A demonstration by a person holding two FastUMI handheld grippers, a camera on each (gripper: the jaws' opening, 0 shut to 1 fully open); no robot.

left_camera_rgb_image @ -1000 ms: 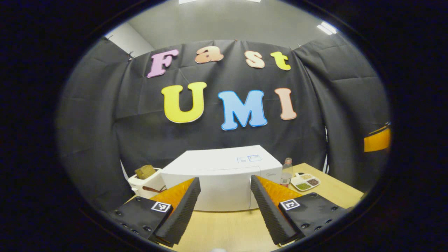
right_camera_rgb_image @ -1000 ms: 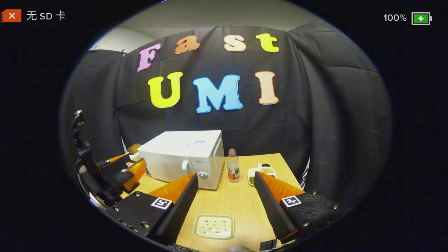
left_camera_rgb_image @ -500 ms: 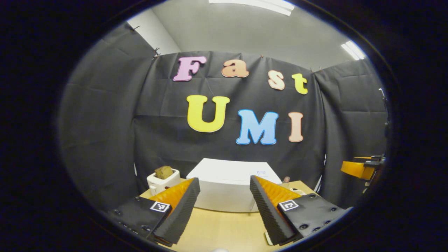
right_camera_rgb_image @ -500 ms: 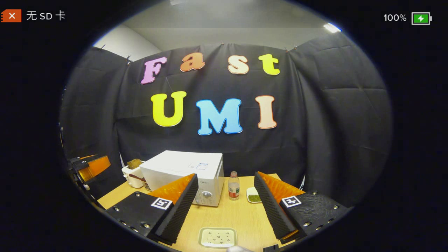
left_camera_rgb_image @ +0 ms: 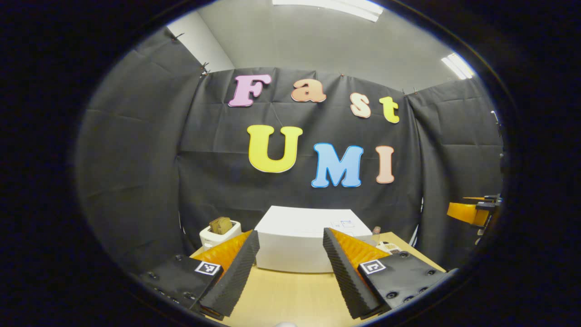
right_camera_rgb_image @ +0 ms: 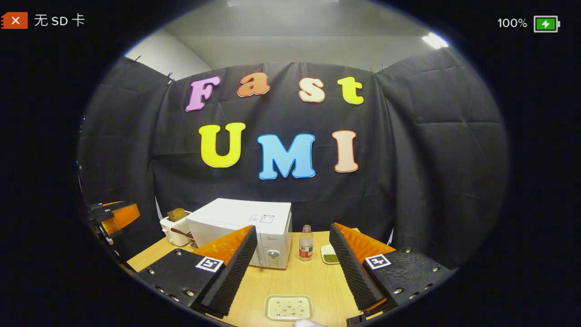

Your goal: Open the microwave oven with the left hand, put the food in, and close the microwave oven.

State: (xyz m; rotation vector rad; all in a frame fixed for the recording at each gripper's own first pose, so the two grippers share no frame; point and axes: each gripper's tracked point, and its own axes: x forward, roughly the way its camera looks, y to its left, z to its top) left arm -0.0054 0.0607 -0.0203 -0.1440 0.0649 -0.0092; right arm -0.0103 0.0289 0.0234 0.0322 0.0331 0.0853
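From the right gripper view, my left tongs point(right_camera_rgb_image: 119, 217) hang far left, their gap hard to judge there. Then a toaster point(right_camera_rgb_image: 173, 225) with bread, touching or just beside the shut microwave point(right_camera_rgb_image: 245, 227) on the worktop point(right_camera_rgb_image: 308, 281). Right of it stand a bottle point(right_camera_rgb_image: 306, 243) and a small dish point(right_camera_rgb_image: 330, 254). The food tray point(right_camera_rgb_image: 288, 307) lies near, between my right tongs point(right_camera_rgb_image: 292, 268), spread wide, empty. My left tongs point(left_camera_rgb_image: 290, 268) gape at the microwave point(left_camera_rgb_image: 308, 238)
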